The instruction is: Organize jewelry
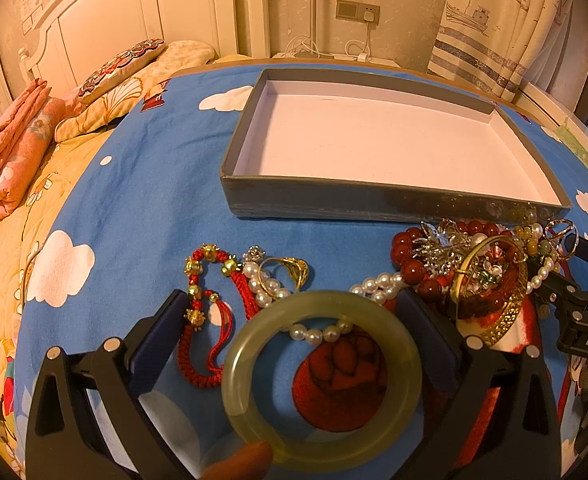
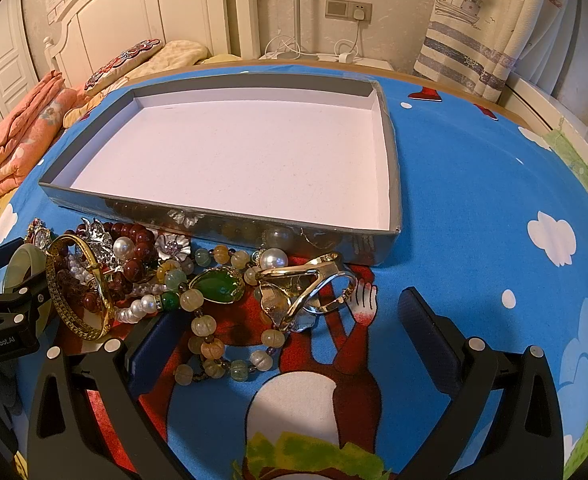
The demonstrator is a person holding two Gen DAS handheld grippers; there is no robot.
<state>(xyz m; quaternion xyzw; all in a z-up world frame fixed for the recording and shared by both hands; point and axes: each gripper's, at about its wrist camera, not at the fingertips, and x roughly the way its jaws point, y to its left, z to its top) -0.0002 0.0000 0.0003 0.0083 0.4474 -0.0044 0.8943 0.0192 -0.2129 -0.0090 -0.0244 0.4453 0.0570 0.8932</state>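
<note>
A pale green jade bangle (image 1: 235,368) sits between the wide-apart fingers of my left gripper (image 1: 294,296), touching neither pad; a person's fingertip (image 1: 241,462) props it from below. Beyond it lie a red cord bracelet with gold beads (image 1: 201,276), a pearl strand (image 1: 261,284) and a gold ring (image 1: 296,270). My right gripper (image 2: 285,308) stands open over a tangled pile: a gold bangle (image 2: 77,292), a green stone pendant (image 2: 219,286), gold rings (image 2: 314,284) and a beaded necklace (image 2: 209,344). The grey box (image 1: 374,200) (image 2: 392,160) behind holds nothing.
The jewelry rests on a blue cloud-print cloth (image 1: 141,208) over a table. A bed with folded pink blankets (image 1: 9,152) lies to the left. A curtain (image 2: 494,28) and a wall socket with cables (image 2: 348,10) are behind. Bare cloth spreads right of the box (image 2: 474,200).
</note>
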